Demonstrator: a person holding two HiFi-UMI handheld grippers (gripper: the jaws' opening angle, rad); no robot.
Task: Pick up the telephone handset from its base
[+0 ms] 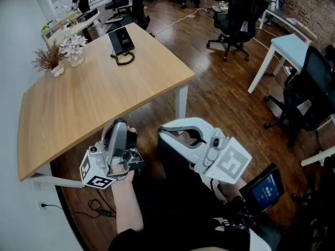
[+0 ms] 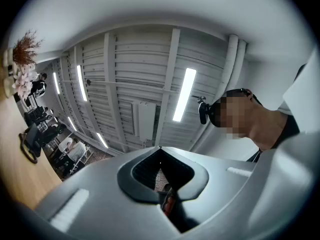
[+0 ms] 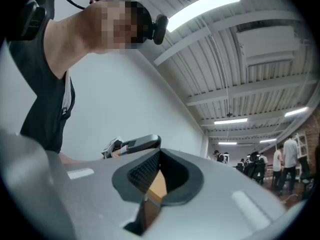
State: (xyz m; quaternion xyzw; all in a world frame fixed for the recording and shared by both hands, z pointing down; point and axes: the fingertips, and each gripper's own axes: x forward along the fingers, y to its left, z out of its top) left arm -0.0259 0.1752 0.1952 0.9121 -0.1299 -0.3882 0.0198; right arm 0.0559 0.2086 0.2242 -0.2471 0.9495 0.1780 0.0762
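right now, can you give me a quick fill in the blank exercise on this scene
1. The black telephone sits on the ____ table.
2. The left gripper and the right gripper both have their jaws ____, with nothing between them.
3. In the head view, the flowers stand to the ____ of the telephone.

Missing words: wooden; shut; left

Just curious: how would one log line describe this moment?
telephone: untouched on table; left gripper: shut, empty; right gripper: shut, empty
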